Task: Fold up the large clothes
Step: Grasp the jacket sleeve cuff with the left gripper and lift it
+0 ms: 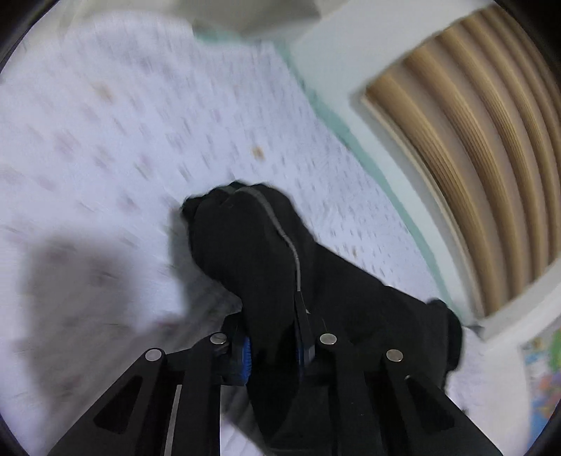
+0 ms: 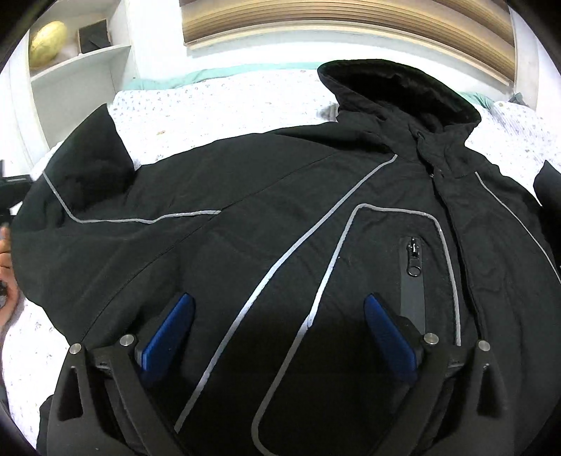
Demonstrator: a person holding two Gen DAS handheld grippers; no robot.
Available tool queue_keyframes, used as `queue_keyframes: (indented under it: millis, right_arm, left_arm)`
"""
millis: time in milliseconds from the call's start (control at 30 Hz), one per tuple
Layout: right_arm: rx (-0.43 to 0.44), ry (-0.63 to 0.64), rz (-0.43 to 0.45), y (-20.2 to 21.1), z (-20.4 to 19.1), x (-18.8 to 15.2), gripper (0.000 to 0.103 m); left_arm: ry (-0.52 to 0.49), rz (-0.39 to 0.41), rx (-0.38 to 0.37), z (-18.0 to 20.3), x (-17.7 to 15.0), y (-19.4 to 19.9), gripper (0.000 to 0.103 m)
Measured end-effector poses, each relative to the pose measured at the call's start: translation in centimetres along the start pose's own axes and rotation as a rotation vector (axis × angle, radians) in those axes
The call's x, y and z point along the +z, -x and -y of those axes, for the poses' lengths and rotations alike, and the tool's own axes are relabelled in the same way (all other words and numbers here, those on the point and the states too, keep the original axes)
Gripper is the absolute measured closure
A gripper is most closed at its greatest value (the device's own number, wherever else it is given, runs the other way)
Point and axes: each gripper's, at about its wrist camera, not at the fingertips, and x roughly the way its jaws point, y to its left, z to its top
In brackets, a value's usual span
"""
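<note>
A black hooded jacket (image 2: 280,210) with grey piping lies spread front-up on the bed, its hood (image 2: 396,94) at the far right. Just above the chest, my right gripper (image 2: 278,301) stands open, its blue pads (image 2: 168,333) wide apart to either side of the piping, left of the zip pocket (image 2: 412,259). In the blurred left wrist view my left gripper (image 1: 273,350) is shut on the jacket's sleeve (image 1: 252,245). The sleeve runs forward from the pads to its end on the sheet.
The bed sheet (image 1: 122,122) is white with small prints and has a green edge along the wall. A slatted blind (image 2: 350,21) hangs behind the bed. A shelf (image 2: 80,66) at the far left holds a yellow round object (image 2: 47,38). A hand (image 2: 4,259) shows at the left edge.
</note>
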Motion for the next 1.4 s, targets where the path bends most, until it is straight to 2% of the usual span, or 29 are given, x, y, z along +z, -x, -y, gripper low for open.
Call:
queue_keyframes:
  millis: [67,167,267,333,433,500,633,800,867,967,1067,1133,1233,1333,1367,1400]
  right_arm:
    - [0.002,-0.002,0.001,-0.1,0.0,0.3,0.003]
    - [0.004,-0.002,0.002,-0.2,0.0,0.5,0.002]
    - [0.0,-0.002,0.001,-0.2,0.1,0.6,0.001]
    - [0.004,-0.008,0.0,-0.1,0.2,0.5,0.001]
    - [0.012,-0.022,-0.001,0.0,0.6,0.6,0.001]
    - [0.012,-0.041,0.008,0.3,0.9,0.5,0.001]
    - [0.005,-0.102,0.029,2.3,2.2,0.4,0.001]
    - [0.05,-0.152,0.085,9.0,4.4,-0.4,0.001]
    - [0.056,-0.151,0.12,12.1,5.3,-0.7,0.001]
    - [0.035,-0.132,0.183,17.1,7.0,-1.1,0.001]
    - [-0.002,-0.105,0.204,20.3,8.7,-1.8,0.001]
    - [-0.018,-0.103,0.184,21.3,9.8,-2.3,0.001]
    - [-0.03,-0.128,0.145,21.8,12.0,-3.3,0.001]
    - [-0.053,-0.139,0.094,21.7,14.1,-4.3,0.001]
    - [-0.063,-0.139,0.082,21.7,14.5,-4.6,0.001]
    - [-0.074,-0.141,0.071,21.8,15.0,-5.0,0.001]
  left_arm:
    - [-0.029,0.091,0.085,0.3,0.1,3.3,0.085]
    - [-0.092,0.176,0.288,0.9,-0.3,6.6,0.085]
    - [-0.134,0.101,0.423,0.9,-1.3,5.1,0.085]
    - [-0.136,0.059,0.449,0.3,-1.9,4.0,0.085]
    - [-0.177,0.087,0.353,1.3,-2.7,5.5,0.085]
    - [-0.217,0.122,0.255,3.9,-2.8,8.2,0.085]
    - [-0.37,0.186,0.113,11.9,-4.2,13.4,0.085]
    - [-0.519,0.173,-0.099,22.1,-7.5,17.8,0.086]
    - [-0.555,0.136,-0.16,25.0,-9.1,18.1,0.086]
    - [-0.597,0.029,-0.237,29.6,-13.2,16.8,0.086]
    - [-0.646,-0.074,-0.257,32.6,-17.7,14.1,0.086]
    - [-0.685,-0.177,-0.237,34.3,-21.3,11.0,0.086]
    - [-0.71,-0.377,-0.163,34.9,-27.0,4.5,0.086]
    - [-0.708,-0.597,-0.041,33.1,-31.7,-1.9,0.085]
    - [-0.709,-0.646,-0.011,32.3,-32.7,-3.2,0.086]
    - [-0.715,-0.653,-0.005,31.9,-32.9,-3.7,0.085]
